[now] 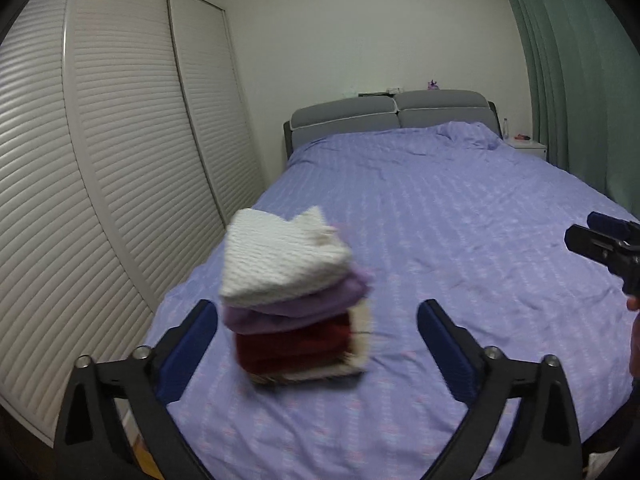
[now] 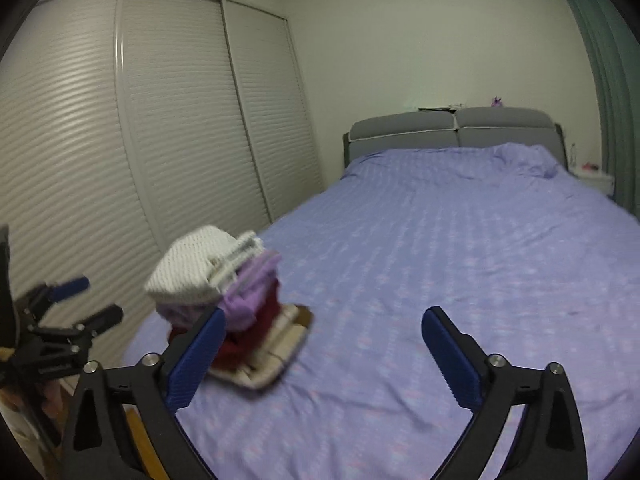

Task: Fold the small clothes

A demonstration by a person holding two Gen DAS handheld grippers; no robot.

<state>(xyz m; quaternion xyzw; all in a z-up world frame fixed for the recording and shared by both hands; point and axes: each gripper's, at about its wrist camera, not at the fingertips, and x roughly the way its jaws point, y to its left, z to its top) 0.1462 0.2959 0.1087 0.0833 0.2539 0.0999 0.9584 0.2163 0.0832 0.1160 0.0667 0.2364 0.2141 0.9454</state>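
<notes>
Stack of clothes [image 1: 294, 308], seemingly 4 folded pieces though blurred, sits on bed [image 1: 440, 240]. Left tool [image 1: 316, 344] and right tool [image 2: 320, 360] both spread apart, holding nothing. No unfolded clothes visible; task likely near done.

Dim, even indoor light; motion blur throughout, fisheye bending and dark corners.

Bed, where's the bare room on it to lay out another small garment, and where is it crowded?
Bare bedspread runs from the folded stack to the headboard and across to the curtain side. The stretch in front of the right tool is bare too. It is crowded only at the near corner by the wardrobe doors, where the stack sits.
</notes>
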